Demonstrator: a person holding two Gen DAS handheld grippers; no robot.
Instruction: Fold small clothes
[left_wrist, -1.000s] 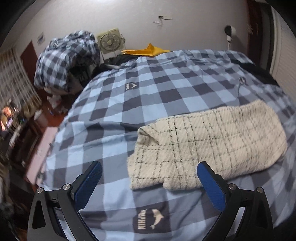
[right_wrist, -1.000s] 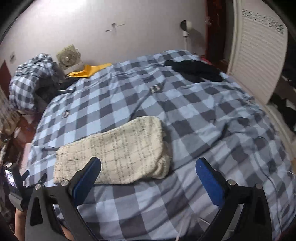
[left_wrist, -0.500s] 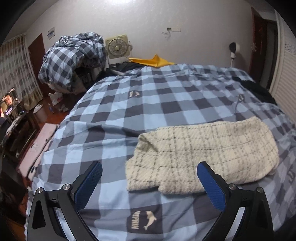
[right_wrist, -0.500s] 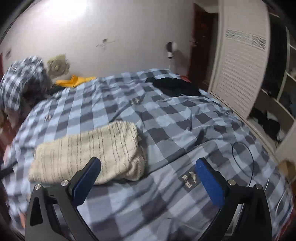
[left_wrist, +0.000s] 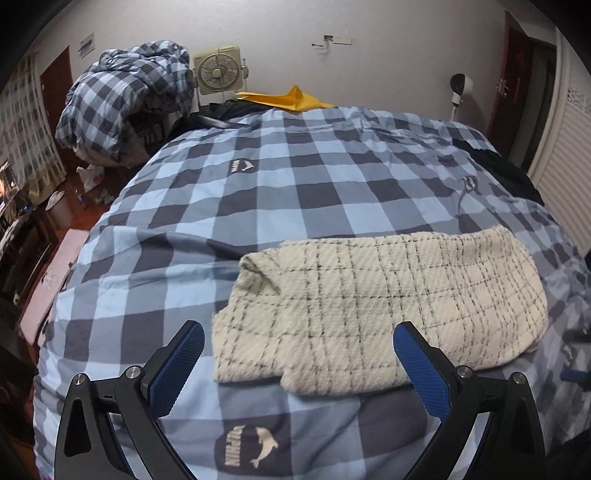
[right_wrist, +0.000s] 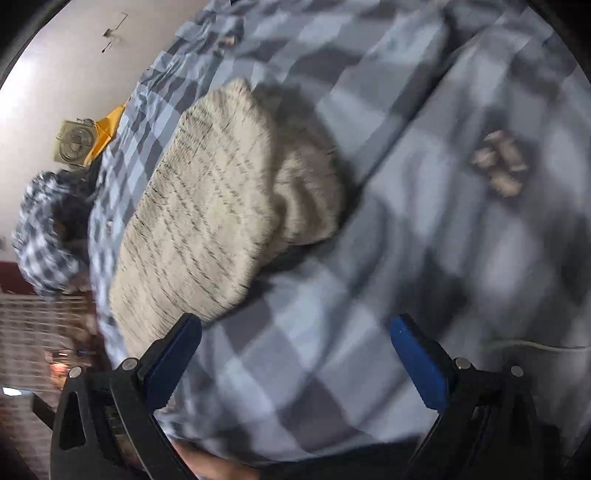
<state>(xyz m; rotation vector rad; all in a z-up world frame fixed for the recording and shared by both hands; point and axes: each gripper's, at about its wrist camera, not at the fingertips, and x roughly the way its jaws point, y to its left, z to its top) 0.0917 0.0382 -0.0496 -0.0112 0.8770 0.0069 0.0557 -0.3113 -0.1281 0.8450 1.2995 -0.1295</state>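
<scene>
A cream knitted garment with a thin dark check (left_wrist: 384, 306) lies folded on the blue checked bed cover (left_wrist: 303, 192). My left gripper (left_wrist: 297, 363) is open and empty, just in front of the garment's near edge. My right gripper (right_wrist: 295, 354) is open and empty, tilted sideways over the bed cover (right_wrist: 461, 184). The garment (right_wrist: 207, 210) lies to its upper left, and this view is blurred by motion.
A heap of checked bedding (left_wrist: 129, 96) and a box fan (left_wrist: 218, 74) stand at the far left by the wall. A yellow item (left_wrist: 288, 100) lies at the head of the bed. Dark clothing (left_wrist: 506, 173) lies at the far right. The floor drops off left of the bed.
My right gripper has rolled sharply to one side and dropped closer to the bed. My left gripper has held nearly still before the garment. The garment has not moved.
</scene>
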